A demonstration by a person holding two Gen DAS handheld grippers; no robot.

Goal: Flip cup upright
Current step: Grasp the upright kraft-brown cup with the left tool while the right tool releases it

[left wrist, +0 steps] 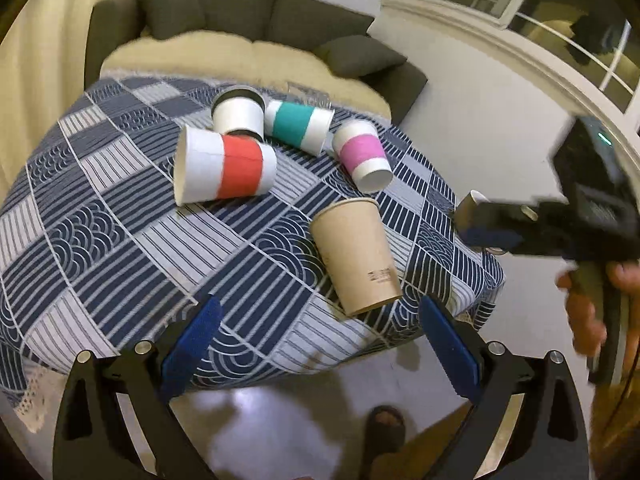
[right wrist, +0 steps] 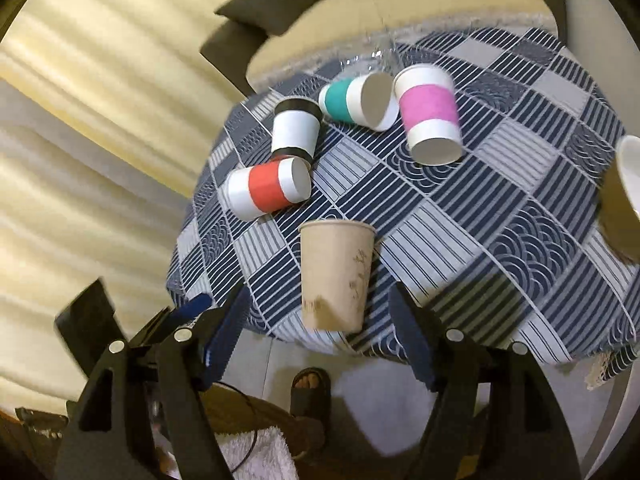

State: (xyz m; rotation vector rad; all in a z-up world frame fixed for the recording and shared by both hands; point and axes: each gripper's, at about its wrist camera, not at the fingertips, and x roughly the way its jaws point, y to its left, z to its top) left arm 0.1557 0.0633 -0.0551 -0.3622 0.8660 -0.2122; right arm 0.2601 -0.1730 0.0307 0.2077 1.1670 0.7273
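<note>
A brown paper cup stands upright near the front edge of the table; it also shows in the right wrist view. A red-banded cup, a teal-banded cup and a pink-banded cup lie on their sides behind it. A black-rimmed white cup stands further back. My left gripper is open and empty, just short of the brown cup. My right gripper is open and empty, just below the brown cup, and shows in the left wrist view.
The round table carries a blue and grey patterned cloth. A dark sofa with a cream throw stands behind it. A pale curtain hangs on the left. A sandalled foot is on the floor below. Another brown cup sits at the right edge.
</note>
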